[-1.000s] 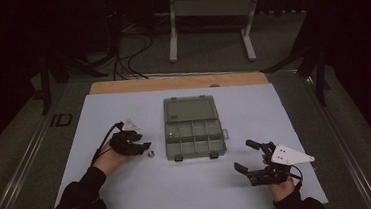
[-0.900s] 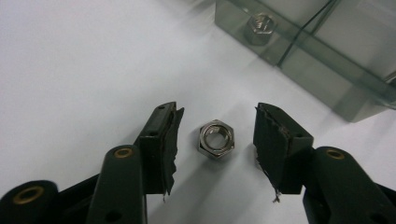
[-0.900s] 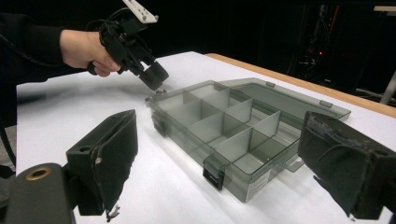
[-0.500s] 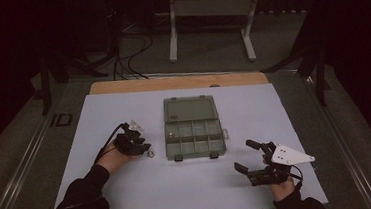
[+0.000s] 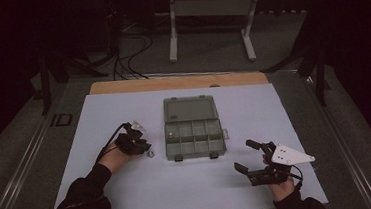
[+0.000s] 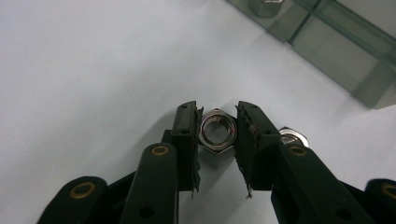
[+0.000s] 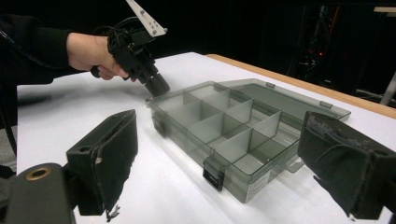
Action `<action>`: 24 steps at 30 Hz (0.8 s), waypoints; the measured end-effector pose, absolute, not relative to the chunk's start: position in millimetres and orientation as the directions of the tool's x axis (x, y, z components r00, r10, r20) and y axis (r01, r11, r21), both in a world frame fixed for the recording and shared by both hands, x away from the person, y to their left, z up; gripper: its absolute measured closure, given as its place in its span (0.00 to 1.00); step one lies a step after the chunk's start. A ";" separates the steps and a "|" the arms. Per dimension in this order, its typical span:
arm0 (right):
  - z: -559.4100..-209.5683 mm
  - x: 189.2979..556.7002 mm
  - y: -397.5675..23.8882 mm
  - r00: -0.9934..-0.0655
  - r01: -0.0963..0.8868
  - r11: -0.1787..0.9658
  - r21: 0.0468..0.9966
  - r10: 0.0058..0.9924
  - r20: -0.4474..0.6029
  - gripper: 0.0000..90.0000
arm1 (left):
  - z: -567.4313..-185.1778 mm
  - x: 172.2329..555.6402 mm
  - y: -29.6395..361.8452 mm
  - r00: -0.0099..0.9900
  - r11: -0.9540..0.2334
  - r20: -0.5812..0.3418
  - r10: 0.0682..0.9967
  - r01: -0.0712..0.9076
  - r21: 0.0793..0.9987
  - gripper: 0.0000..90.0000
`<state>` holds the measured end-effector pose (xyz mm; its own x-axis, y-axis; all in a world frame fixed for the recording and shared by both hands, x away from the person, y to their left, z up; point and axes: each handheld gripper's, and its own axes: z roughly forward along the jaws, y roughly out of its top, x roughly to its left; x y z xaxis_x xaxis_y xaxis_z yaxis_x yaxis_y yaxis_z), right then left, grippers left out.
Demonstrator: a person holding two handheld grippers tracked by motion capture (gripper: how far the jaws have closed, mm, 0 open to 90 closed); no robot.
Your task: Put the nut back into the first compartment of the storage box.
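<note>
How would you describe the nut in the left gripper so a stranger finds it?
Start at the open grey organizer box on the white table. Just beside its left edge, the left gripper is shut on a shiny hex nut; a second nut lies loose beside it.

The right gripper point(image 7: 219, 168) has its two black padded fingers point(image 7: 109, 161) rising wide apart from the lower corners of the frame, nothing between them; between and beyond them a clear grey compartment box point(image 7: 243, 135) lies open on the white worktop point(image 7: 70, 116), its lid flat behind it toward the upper right; at upper left a hand point(image 7: 91, 53) holds the left gripper point(image 7: 156, 86) tip-down, just beside the box's far left corner.
</note>
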<state>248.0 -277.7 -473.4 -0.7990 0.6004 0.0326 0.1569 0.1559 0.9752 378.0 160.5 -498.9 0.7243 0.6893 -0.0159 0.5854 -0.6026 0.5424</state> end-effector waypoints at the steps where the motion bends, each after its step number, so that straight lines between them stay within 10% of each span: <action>1: -473.5 248.1 -277.7 -0.799 0.158 0.157 0.975 0.601 0.033 0.14 | -496.4 378.3 160.7 0.725 -0.602 -0.016 0.688 0.583 0.545 0.79; 24: -473.4 248.7 -277.3 -0.802 0.155 0.154 0.976 0.597 0.033 0.14 | -428.8 399.0 134.8 0.770 -0.608 0.007 0.638 0.497 0.619 0.79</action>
<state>248.7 -277.3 -473.4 -0.8017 0.5969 0.0333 0.1550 0.1537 0.9759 399.0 134.8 -428.8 0.7703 0.6376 0.0074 0.4970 -0.6076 0.6195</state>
